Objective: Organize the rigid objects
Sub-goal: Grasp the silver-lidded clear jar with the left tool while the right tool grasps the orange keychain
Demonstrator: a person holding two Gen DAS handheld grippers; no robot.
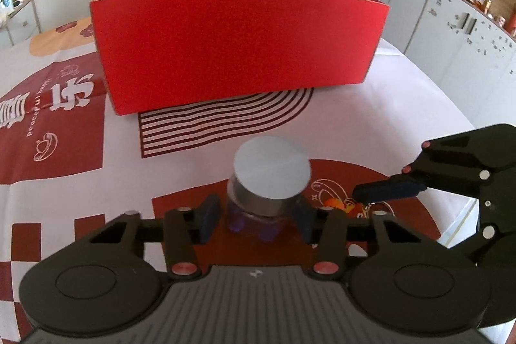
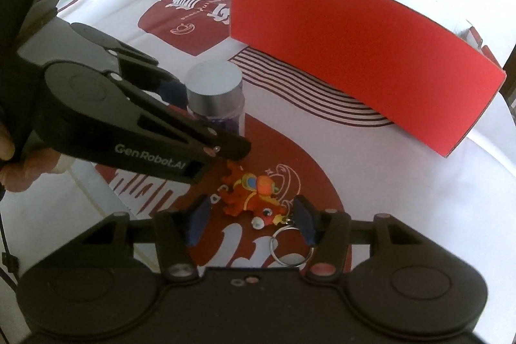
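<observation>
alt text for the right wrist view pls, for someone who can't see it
The right gripper straddles an orange toy keychain lying on a red-and-white tablecloth. To its left, the left gripper reaches around a silver-lidded jar; a red cardboard box sits behind.

The clear glass jar (image 1: 254,215) wore a smooth, matt silver metal lid (image 1: 271,166); the red cardboard box (image 1: 238,47) looked matt; the orange rubbery keychain figure (image 2: 254,195) had a shiny metal ring (image 2: 288,249).

Red box (image 1: 238,41) blocks the far side; cloth (image 1: 371,124) before it lies open.
</observation>
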